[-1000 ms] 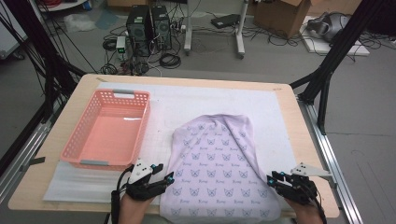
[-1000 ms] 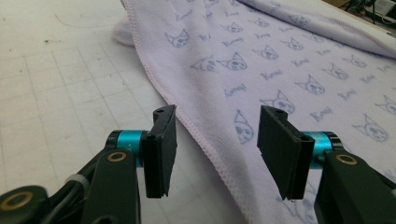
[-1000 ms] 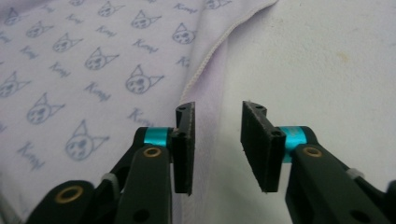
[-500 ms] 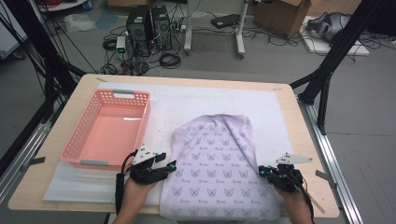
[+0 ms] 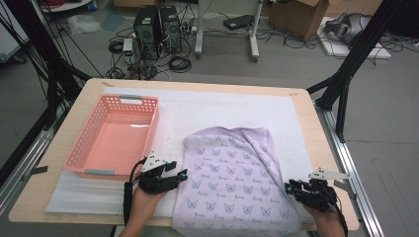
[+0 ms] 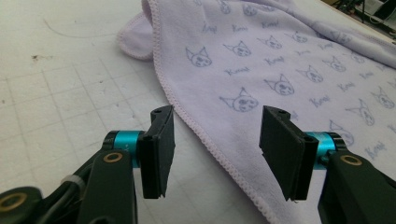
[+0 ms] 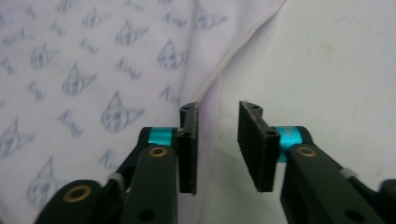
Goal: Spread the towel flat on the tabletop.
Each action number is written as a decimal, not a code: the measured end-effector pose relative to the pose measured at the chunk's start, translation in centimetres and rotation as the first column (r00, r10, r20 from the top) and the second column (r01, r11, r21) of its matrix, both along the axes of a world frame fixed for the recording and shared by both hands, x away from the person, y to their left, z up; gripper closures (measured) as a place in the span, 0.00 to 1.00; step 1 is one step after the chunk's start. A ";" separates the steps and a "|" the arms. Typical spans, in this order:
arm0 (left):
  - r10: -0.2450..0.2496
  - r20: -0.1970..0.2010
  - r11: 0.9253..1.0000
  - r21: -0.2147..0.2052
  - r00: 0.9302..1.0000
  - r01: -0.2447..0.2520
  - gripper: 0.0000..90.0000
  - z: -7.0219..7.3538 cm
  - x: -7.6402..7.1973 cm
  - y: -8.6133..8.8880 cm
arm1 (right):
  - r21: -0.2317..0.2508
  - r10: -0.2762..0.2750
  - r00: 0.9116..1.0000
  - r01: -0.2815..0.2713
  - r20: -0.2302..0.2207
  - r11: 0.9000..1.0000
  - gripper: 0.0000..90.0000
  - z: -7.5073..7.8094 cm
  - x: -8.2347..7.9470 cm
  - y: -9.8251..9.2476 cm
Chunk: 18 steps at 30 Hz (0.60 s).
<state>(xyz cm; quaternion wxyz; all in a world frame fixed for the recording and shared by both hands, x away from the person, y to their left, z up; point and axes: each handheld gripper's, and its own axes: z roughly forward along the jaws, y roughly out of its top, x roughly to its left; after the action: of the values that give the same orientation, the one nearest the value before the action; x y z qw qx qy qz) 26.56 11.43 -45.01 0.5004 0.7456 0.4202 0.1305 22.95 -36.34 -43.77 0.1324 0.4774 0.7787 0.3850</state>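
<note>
A lilac towel (image 5: 232, 182) printed with cat faces lies spread on the white mat (image 5: 222, 108), its near end at the table's front edge. My left gripper (image 5: 181, 174) rests low on the mat at the towel's left hem, open; in the left gripper view (image 6: 215, 130) the hem (image 6: 205, 135) runs between the jaws without touching the pads. My right gripper (image 5: 289, 186) is at the towel's right hem. Its jaws (image 7: 217, 135) have just been opening and stand apart, with the towel's edge (image 7: 205, 88) lying under the gap.
A pink plastic basket (image 5: 84, 143) stands on the mat to the left of the towel, close behind my left hand. The wooden table (image 5: 306, 113) ends just right of my right gripper. Black frame posts stand at both sides.
My left gripper slid forward to the towel's left hem, then held still. My right gripper moved in toward the right hem and drew slightly back.
</note>
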 end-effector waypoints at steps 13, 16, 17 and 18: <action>0.029 -0.081 0.995 0.102 0.996 -0.020 0.55 -0.2 3.1 -2.5 | 0.011 -0.059 0.998 0.059 0.036 0.998 0.72 -0.6 4.3 2.8; 0.046 -0.047 0.984 0.175 0.998 -0.037 0.77 -0.2 2.8 -3.0 | 0.008 -0.050 0.998 0.050 0.024 0.999 0.87 -1.0 4.7 3.1; 0.034 -0.049 0.983 0.182 0.998 -0.025 0.86 -0.1 2.8 -2.9 | 0.003 -0.044 0.999 0.044 0.026 0.999 0.92 -0.9 4.6 3.1; 0.038 -0.053 0.984 0.174 0.998 -0.028 0.96 -0.1 2.7 -3.0 | -0.014 -0.045 0.998 0.045 0.032 0.999 0.94 -0.8 4.5 3.1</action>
<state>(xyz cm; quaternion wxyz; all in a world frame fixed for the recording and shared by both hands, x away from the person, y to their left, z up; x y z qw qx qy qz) 29.21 8.44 -45.14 0.4194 0.7826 0.4334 0.1541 27.45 -33.28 -44.55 0.1568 0.4876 0.7683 0.3839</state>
